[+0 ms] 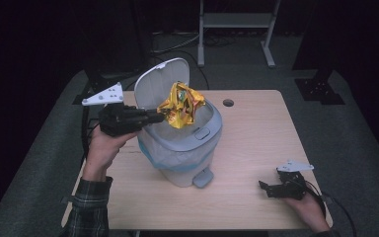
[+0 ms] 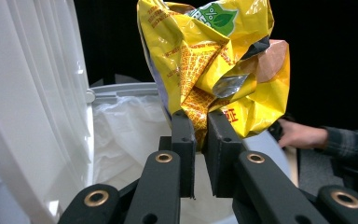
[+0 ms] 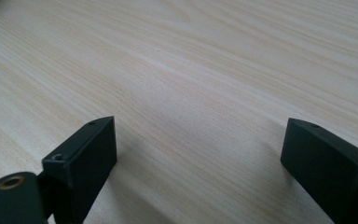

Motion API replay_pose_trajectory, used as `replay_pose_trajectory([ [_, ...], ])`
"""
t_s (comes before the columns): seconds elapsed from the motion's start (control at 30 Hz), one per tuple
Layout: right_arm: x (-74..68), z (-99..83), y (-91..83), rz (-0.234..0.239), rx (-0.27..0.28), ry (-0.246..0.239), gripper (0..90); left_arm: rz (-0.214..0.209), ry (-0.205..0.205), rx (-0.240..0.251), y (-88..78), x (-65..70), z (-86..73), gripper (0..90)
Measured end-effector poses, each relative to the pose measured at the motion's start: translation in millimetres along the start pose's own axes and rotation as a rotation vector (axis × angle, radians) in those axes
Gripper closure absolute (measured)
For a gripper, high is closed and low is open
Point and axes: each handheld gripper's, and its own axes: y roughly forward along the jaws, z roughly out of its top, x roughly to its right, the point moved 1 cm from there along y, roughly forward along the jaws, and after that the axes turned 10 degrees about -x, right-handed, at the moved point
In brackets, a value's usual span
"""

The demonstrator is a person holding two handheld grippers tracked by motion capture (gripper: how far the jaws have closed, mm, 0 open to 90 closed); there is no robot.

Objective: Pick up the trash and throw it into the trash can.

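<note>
A crumpled yellow snack bag (image 1: 181, 104) hangs over the open mouth of a small grey pedal bin (image 1: 187, 153) in the middle of the table. My left gripper (image 1: 162, 115) is shut on the bag's lower edge and reaches in from the left. In the left gripper view the two black jaws pinch the bag (image 2: 214, 60) at the left gripper (image 2: 201, 122) tips, with the white bin liner (image 2: 126, 135) below. The bin's lid (image 1: 154, 79) stands raised. My right gripper (image 1: 266, 189) rests on the table at the front right, and the right gripper (image 3: 198, 144) jaws stand wide open over bare wood.
The light wooden table (image 1: 256, 133) has a round cable hole (image 1: 228, 102) behind the bin. A foot pedal (image 1: 203, 178) sticks out at the bin's front. Dark floor and a metal frame (image 1: 234, 22) lie beyond the far edge.
</note>
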Motion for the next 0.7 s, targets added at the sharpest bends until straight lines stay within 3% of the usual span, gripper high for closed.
replay_pose_trajectory([
  [0.3, 0.0, 0.0, 0.0, 0.0, 0.0, 0.0, 9.2, 0.014, -0.017, -0.02, 17.2, -10.1, -4.4, 82.6],
  [0.7, 0.0, 0.0, 0.0, 0.0, 0.0, 0.0, 9.2, 0.033, -0.03, -0.025, 20.9, -14.8, -11.0, 78.4],
])
